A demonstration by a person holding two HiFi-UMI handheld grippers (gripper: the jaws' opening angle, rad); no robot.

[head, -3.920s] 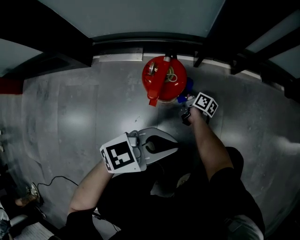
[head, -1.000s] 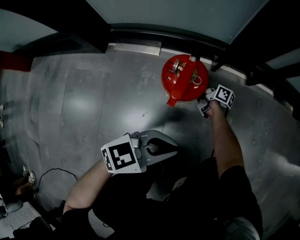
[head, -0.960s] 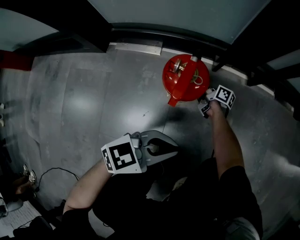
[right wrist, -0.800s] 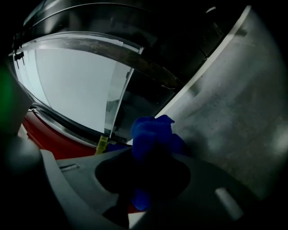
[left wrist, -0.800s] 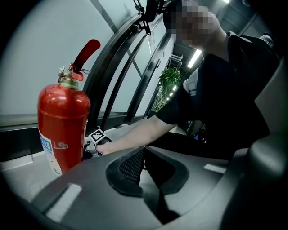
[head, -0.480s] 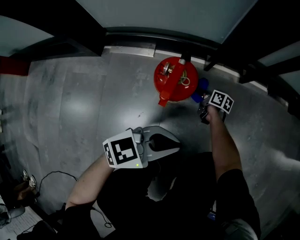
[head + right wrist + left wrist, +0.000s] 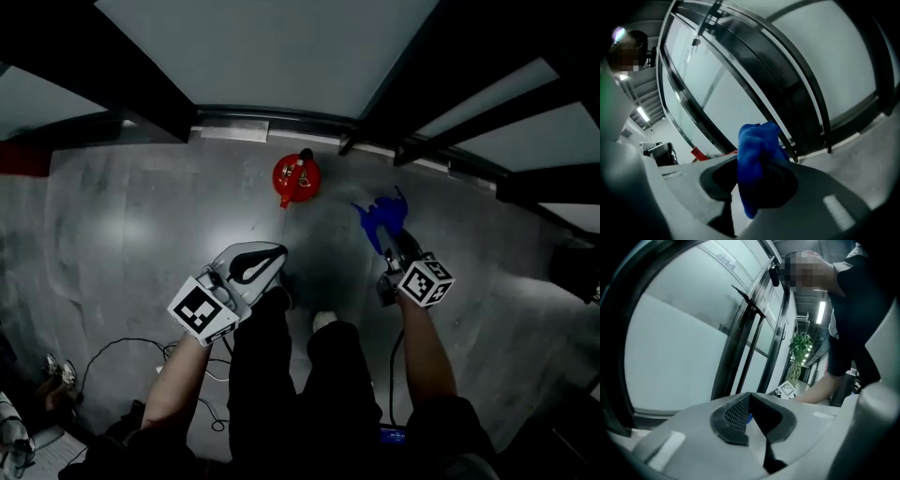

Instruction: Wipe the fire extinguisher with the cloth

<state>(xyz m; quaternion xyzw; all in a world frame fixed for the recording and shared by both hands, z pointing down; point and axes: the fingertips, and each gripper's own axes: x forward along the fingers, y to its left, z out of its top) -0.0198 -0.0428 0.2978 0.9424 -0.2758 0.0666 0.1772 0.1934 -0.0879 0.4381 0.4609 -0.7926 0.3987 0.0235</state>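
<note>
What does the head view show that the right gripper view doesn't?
Only the head view shows the red fire extinguisher standing on the grey floor, apart from both grippers, and the left gripper. Only the right gripper view shows, close up, the right gripper with its jaws shut on the fluffy blue cloth. Both show that cloth and the dark-framed glass wall.
</note>
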